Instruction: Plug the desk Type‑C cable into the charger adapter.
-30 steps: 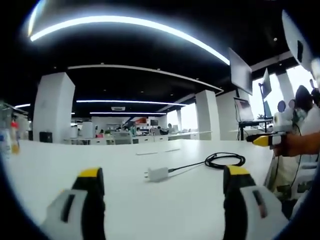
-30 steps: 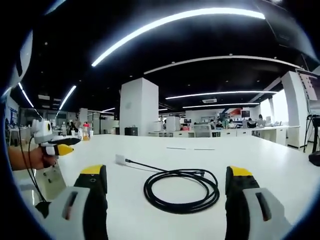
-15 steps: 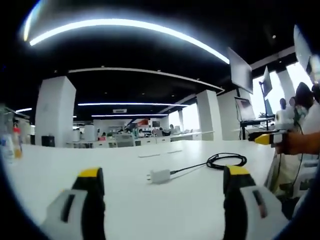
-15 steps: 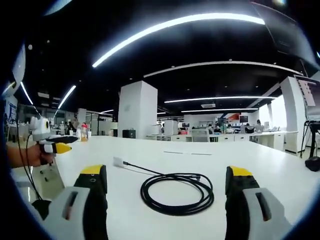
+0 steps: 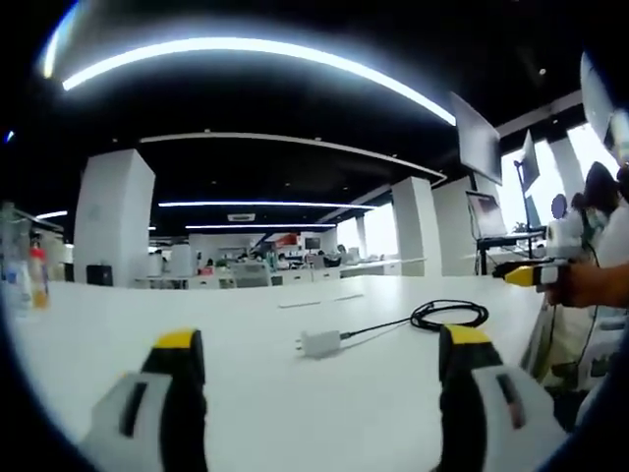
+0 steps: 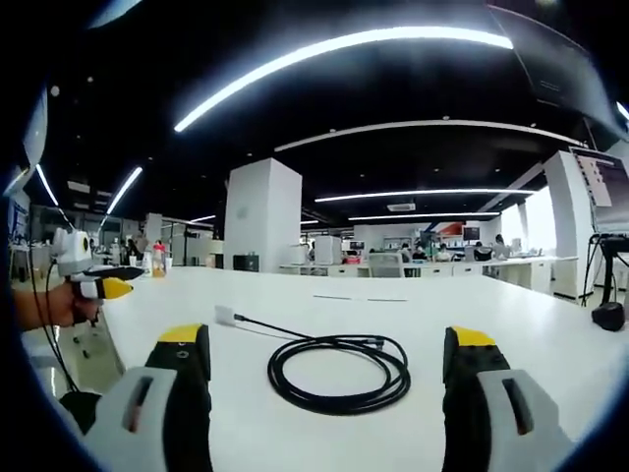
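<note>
A white charger adapter (image 5: pixel 320 343) lies on the white table (image 5: pixel 256 393), prongs to the left, with a black cable (image 5: pixel 447 316) running from it to a coil at the right. In the right gripper view the coiled black cable (image 6: pixel 339 371) lies between my jaws and the adapter (image 6: pixel 225 316) sits beyond it at the left. My left gripper (image 5: pixel 319 346) is open above the table, short of the adapter. My right gripper (image 6: pixel 327 346) is open too, just short of the coil. The other gripper (image 5: pixel 526 274) shows at the right, and at the left (image 6: pixel 98 285) in the right gripper view, held by a hand.
Bottles (image 5: pixel 29 275) stand at the table's far left edge. Screens on stands (image 5: pixel 491 216) rise at the right. A white pillar (image 6: pixel 260 214) and office desks sit far behind. A dark object (image 6: pixel 609 315) rests at the table's right end.
Both views have drifted slightly; the adapter and coil sit a little farther right in the left gripper view and a little farther left in the right one. Both grippers stay open.
</note>
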`<state>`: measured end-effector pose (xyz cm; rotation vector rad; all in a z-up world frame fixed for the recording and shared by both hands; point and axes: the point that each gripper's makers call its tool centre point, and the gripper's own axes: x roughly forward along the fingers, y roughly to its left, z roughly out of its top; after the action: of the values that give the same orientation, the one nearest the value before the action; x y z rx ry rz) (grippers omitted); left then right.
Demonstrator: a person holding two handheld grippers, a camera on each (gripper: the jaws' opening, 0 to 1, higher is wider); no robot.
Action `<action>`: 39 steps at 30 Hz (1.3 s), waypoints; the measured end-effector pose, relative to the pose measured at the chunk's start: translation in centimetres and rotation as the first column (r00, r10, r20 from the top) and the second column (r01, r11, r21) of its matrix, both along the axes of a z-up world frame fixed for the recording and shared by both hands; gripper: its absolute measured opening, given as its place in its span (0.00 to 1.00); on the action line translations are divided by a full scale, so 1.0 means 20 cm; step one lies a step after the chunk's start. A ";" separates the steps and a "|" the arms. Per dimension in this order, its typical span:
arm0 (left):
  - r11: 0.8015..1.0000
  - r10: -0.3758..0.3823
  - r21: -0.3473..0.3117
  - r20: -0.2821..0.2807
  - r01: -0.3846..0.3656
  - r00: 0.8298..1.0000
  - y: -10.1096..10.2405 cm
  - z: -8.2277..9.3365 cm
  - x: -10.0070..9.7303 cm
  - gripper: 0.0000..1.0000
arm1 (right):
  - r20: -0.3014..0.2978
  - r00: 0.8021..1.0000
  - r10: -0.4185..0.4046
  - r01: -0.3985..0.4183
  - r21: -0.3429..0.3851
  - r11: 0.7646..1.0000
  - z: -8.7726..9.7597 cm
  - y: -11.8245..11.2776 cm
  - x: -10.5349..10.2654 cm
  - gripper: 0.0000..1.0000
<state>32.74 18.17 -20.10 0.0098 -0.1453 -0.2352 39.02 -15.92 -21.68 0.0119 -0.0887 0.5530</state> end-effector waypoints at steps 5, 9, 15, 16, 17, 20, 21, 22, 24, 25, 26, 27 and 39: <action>1.000 -0.001 -0.007 0.001 0.001 1.000 -0.01 0.00 -0.01 1.00 | 0.000 1.000 -0.006 0.006 -0.001 1.000 -0.01 -0.01 -0.02 1.00; 1.000 -0.003 -0.012 -0.001 0.003 1.000 -0.01 0.00 -0.01 1.00 | 0.005 1.000 -0.012 0.012 0.005 1.000 0.00 -0.02 -0.04 1.00; 1.000 -0.002 -0.013 -0.010 0.002 1.000 0.00 -0.02 -0.02 1.00 | 0.006 1.000 -0.015 0.015 0.003 1.000 0.00 -0.02 -0.05 1.00; 1.000 -0.001 -0.014 -0.011 0.001 1.000 0.00 -0.02 -0.02 1.00 | 0.006 1.000 -0.014 0.014 0.003 1.000 -0.01 -0.02 -0.05 1.00; 1.000 -0.001 -0.016 -0.010 0.000 1.000 0.00 -0.02 -0.02 1.00 | 0.006 1.000 -0.014 0.014 0.001 1.000 -0.01 -0.01 -0.06 1.00; 1.000 0.000 -0.018 -0.014 0.000 1.000 0.01 -0.03 -0.03 1.00 | 0.005 1.000 -0.012 0.012 -0.002 1.000 -0.01 0.00 -0.07 1.00; 1.000 0.001 -0.020 -0.016 -0.001 1.000 0.01 -0.03 -0.03 1.00 | 0.005 1.000 -0.011 0.011 -0.002 1.000 -0.01 0.01 -0.08 1.00; 1.000 0.001 -0.022 -0.017 -0.001 1.000 0.01 -0.03 -0.03 1.00 | 0.004 1.000 -0.012 0.012 -0.004 1.000 0.00 0.01 -0.08 1.00; 1.000 0.002 -0.027 -0.014 -0.002 1.000 0.01 -0.03 -0.03 1.00 | 0.005 1.000 -0.013 0.013 -0.005 1.000 0.00 0.02 -0.09 1.00; 1.000 0.001 -0.027 -0.015 -0.002 1.000 0.01 -0.03 -0.03 1.00 | 0.004 1.000 -0.014 0.014 -0.005 1.000 0.00 0.02 -0.09 1.00; 1.000 0.001 -0.028 -0.016 -0.001 1.000 0.01 -0.03 -0.03 1.00 | 0.003 1.000 -0.015 0.015 -0.006 1.000 0.00 0.03 -0.10 1.00; 1.000 0.000 -0.028 -0.017 -0.001 1.000 0.01 -0.03 -0.03 1.00 | 0.002 1.000 -0.016 0.016 -0.007 1.000 0.00 0.03 -0.10 1.00; 0.999 -0.002 -0.033 -0.013 0.002 1.000 0.00 -0.03 -0.06 1.00 | 0.002 1.000 -0.018 0.018 -0.003 1.000 0.00 0.05 -0.15 1.00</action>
<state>31.57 18.15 -20.66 -0.0248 -0.1359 -0.2346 36.06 -14.96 -21.60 0.0072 -0.0900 0.5356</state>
